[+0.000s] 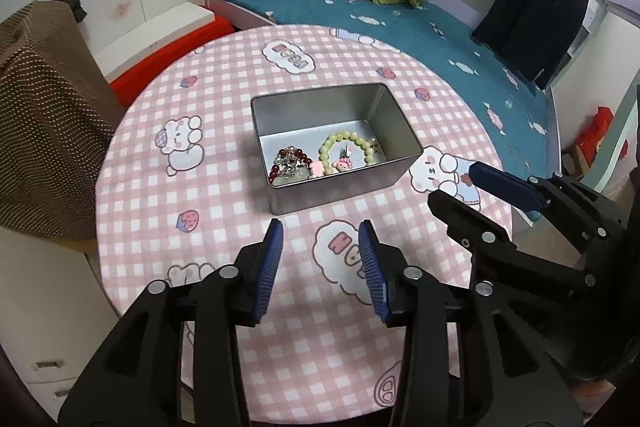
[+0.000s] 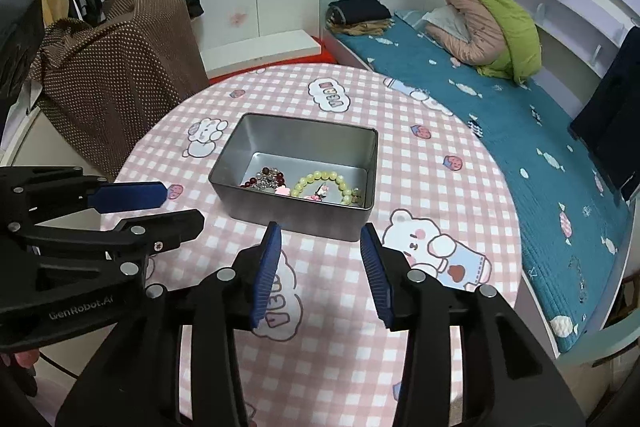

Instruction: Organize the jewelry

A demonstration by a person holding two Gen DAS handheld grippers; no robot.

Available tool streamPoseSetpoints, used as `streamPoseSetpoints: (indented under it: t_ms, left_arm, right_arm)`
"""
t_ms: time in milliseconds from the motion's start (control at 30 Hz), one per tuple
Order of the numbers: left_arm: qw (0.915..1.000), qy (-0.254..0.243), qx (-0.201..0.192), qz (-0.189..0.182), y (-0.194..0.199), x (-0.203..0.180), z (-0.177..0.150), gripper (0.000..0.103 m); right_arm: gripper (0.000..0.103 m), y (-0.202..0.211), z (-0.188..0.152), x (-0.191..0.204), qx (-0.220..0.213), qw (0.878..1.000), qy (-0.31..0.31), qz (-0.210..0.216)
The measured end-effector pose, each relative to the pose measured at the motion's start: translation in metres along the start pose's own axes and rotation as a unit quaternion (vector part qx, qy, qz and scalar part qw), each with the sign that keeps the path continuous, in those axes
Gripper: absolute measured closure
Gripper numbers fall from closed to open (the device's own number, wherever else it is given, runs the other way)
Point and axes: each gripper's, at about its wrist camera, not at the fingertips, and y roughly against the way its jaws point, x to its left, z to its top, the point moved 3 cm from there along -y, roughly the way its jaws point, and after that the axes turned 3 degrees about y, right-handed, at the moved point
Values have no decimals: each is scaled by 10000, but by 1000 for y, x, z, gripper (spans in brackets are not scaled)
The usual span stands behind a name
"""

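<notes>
While you hold both tools over the pink checked tablecloth [image 1: 168,211], the metal tin [image 1: 340,195] sits at frame centre with a green bead bracelet [image 1: 350,143] and a red bead bracelet [image 1: 290,161] inside. Your left gripper [image 1: 322,239] and right gripper [image 2: 320,239] have jaws spread, nothing between them.
</notes>
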Motion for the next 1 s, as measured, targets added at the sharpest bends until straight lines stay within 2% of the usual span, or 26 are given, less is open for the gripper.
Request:
streamPoseSetpoints:
  t_ms: [267, 600, 733, 867, 1000]
  left_arm:
    - [9977, 243, -553, 322, 44, -19, -10, 52]
    - [9880, 379, -1289, 765, 120, -49, -34, 42]
    - [9832, 316, -1579, 858, 146, -59, -42, 42]
    - [9770, 272, -1887, 953, 171, -65, -51, 41]
    - [9732, 289, -2102, 885, 187, -69, -57, 38]
  right_arm:
    - [55, 43, -3, -11, -353, 9993, 50, 62]
    - [41, 119, -17, -16, -945, 9955, 60, 60]
    - [37, 148, -21, -13, -1215, 9926, 74, -39]
    - [20, 177, -25, -15, -1562, 9875, -45, -194]
    - [16, 197, -26, -15, -1804, 9830, -32, -352]
